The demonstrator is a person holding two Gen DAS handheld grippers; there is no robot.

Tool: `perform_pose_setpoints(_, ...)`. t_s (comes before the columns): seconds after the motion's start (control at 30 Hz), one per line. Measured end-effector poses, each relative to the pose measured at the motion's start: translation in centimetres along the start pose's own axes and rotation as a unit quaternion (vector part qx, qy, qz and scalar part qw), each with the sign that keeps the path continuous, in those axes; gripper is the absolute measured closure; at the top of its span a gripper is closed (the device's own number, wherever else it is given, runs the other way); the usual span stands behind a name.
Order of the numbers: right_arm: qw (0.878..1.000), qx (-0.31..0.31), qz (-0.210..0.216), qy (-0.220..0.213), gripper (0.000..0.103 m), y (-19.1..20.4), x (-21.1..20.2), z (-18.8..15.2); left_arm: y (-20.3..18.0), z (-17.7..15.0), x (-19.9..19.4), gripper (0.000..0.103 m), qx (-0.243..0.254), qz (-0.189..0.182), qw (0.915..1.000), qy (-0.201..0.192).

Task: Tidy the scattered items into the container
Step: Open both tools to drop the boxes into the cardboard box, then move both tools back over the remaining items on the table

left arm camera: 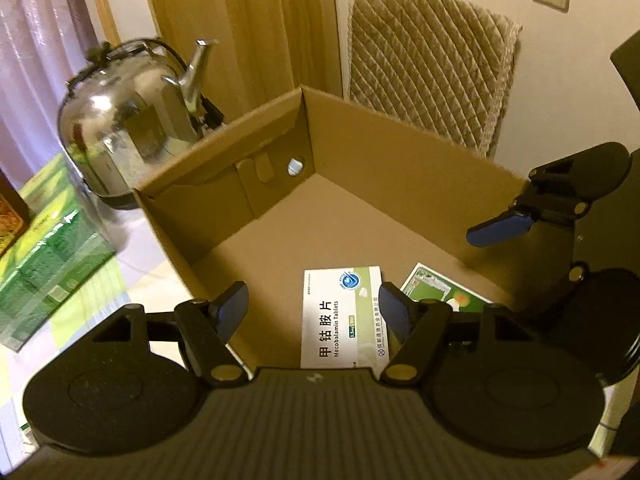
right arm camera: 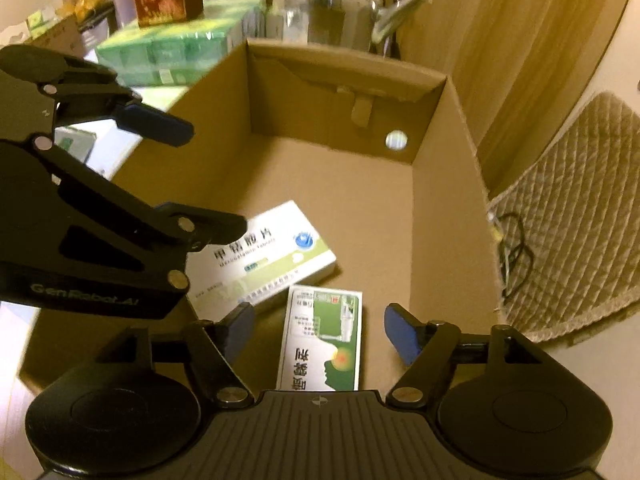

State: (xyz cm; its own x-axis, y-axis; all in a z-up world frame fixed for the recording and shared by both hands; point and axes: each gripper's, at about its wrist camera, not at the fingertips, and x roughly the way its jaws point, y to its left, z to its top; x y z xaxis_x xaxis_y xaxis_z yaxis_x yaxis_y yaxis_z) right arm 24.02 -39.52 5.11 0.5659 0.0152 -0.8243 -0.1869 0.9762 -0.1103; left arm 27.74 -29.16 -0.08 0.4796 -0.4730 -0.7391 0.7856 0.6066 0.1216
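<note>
Two medicine packs lie flat on the floor of the open cardboard box (right arm camera: 436, 208): a white tablet box (right arm camera: 276, 256) and, touching its near edge, a green-and-white spray box (right arm camera: 324, 340). Left tongs (left arm camera: 312, 312) and right tongs (right arm camera: 320, 328) both hang spread and empty above them; a steel kettle (left arm camera: 128, 136) stands beyond the carton
</note>
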Motion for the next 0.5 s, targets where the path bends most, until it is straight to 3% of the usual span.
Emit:
perform_pose_setpoints(0.23,0.998,0.007,-0.008,-0.068,0.024,1.0,-5.2,0.7,1.4,-0.6,-6.6,0.027,-0.039,0.015,0.9983,-0.042)
perform_pose_setpoints(0.5,0.986,0.041,0.023,-0.163,0.016,4.6,-12.4,0.0,4.5,-6.5,-15.8,0.015,-0.088,0.074,0.9912,-0.064)
